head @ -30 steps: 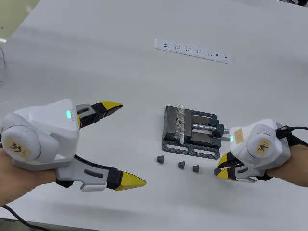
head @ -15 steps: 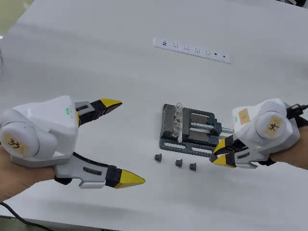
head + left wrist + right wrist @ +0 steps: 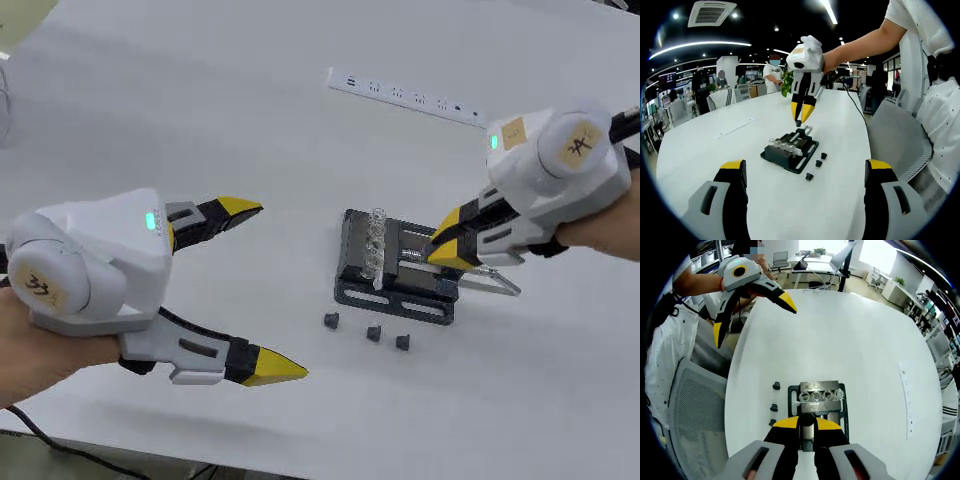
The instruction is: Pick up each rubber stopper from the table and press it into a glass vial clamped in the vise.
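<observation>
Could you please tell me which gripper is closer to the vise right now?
The right. The right gripper hovers just above the screw end of the vise; the left gripper is well off to the left of it over the table, jaws spread wide.

Vise (image 3: 392,301) dark matt metal; vials (image 3: 377,240) clear glass; table (image 3: 200,100) matt white
</observation>
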